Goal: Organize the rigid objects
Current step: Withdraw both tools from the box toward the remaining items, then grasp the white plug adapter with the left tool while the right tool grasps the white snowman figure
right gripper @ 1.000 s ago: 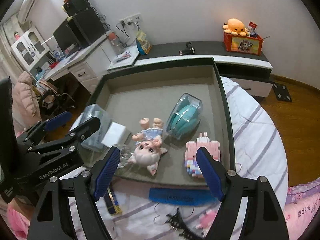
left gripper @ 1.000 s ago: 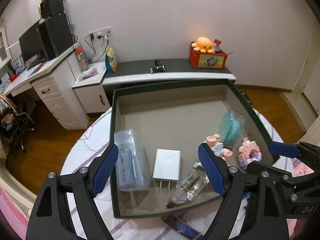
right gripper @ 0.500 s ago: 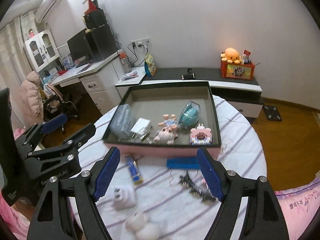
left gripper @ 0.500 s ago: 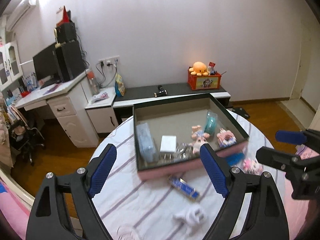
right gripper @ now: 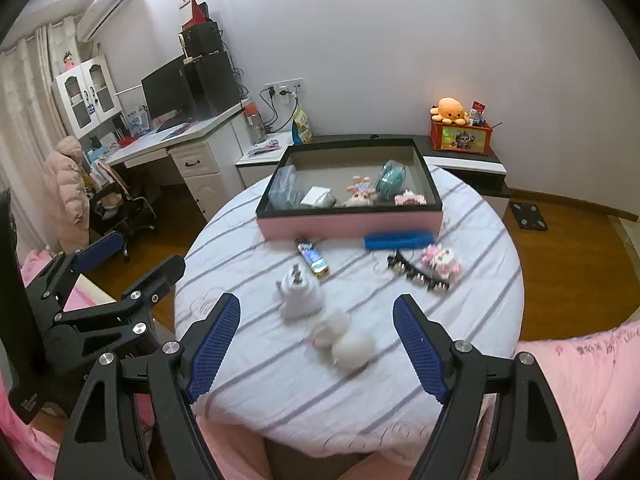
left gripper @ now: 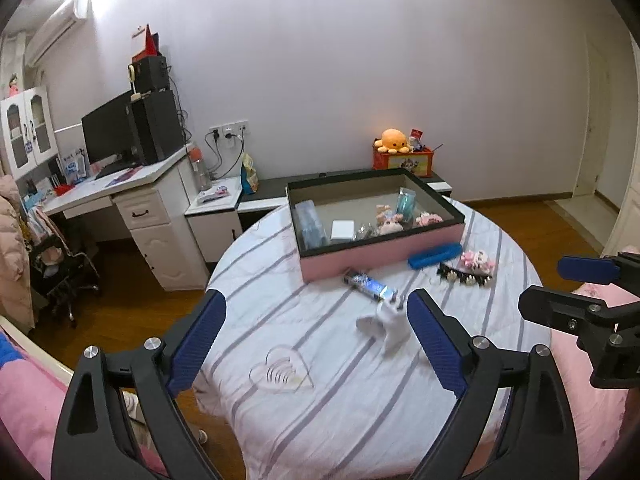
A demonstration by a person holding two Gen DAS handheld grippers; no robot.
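Left gripper [left gripper: 316, 344] and right gripper [right gripper: 316, 346]: jaws spread, holding nothing, above the tabletop [right gripper: 460, 320]. Comb [right gripper: 398, 241] lies just beside the box [right gripper: 348, 226].

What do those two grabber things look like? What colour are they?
Both look alike. The left gripper and right gripper have black angular plastic frames with triangular cut-outs and silver screws. Each finger ends in a blue pad with a bumpy, dotted texture. The left one carries small white lettering, too small to read. No cables or sleeves show.
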